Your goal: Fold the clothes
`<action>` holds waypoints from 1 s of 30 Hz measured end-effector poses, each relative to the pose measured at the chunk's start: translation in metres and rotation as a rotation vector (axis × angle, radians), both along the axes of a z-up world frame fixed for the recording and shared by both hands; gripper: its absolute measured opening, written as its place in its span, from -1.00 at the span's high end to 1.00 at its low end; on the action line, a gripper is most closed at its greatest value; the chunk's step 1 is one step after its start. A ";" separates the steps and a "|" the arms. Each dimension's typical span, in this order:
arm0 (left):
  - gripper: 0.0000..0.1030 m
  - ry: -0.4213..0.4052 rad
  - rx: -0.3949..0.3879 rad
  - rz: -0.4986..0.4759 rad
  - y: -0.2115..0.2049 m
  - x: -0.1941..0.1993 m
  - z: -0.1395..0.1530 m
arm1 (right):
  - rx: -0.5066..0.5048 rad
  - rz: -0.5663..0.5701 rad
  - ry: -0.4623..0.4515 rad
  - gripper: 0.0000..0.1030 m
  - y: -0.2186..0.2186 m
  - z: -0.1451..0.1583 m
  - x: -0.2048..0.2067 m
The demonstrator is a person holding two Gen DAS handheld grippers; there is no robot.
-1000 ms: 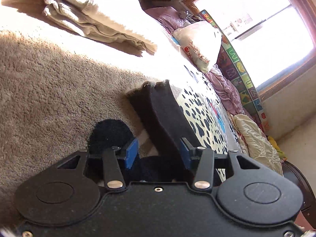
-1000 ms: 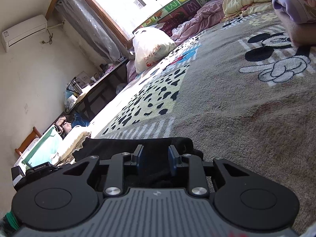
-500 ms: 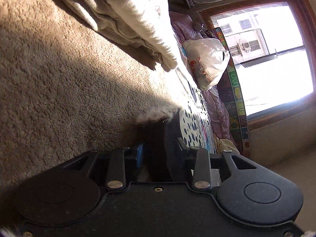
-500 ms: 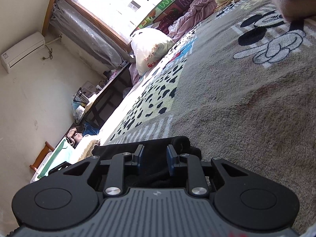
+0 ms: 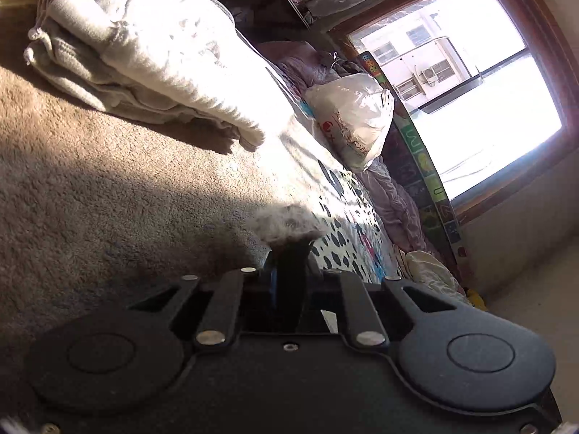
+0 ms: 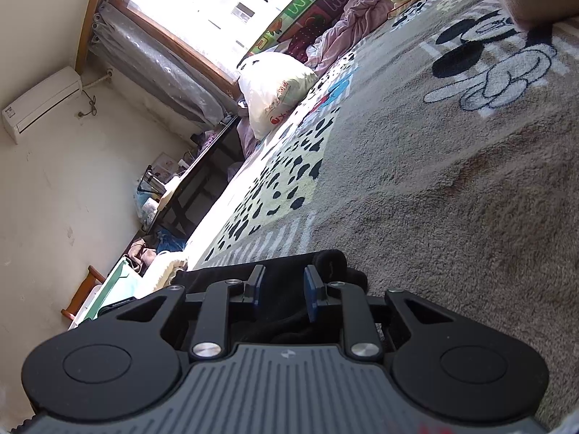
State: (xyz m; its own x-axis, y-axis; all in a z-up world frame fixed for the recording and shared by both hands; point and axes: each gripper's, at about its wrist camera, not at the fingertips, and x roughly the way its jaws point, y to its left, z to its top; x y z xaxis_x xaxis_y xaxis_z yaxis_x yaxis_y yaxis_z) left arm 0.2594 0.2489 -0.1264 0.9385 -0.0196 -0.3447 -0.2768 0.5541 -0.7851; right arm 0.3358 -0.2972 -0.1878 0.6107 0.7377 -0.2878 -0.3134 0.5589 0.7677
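A black garment lies on the grey fleece bed cover. In the left wrist view my left gripper is shut on an edge of the black garment, whose sunlit tip sticks up between the fingers. In the right wrist view my right gripper has its jaws a few centimetres apart around a bunched fold of the same garment; the blue pads do not press it flat.
A folded cream sweater lies at the far left on the bed. A white plastic bag sits by the window, also in the right wrist view. Pink bedding is beyond it. A dark desk stands beside the bed.
My left gripper has closed from wide open onto the black garment's edge and moved closer to it. My right gripper has tilted and stays on the bunched fold.
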 end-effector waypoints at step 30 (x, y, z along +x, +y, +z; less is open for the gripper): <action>0.80 0.227 0.161 0.010 0.031 0.024 -0.028 | 0.154 0.019 0.093 0.36 -0.015 -0.008 0.003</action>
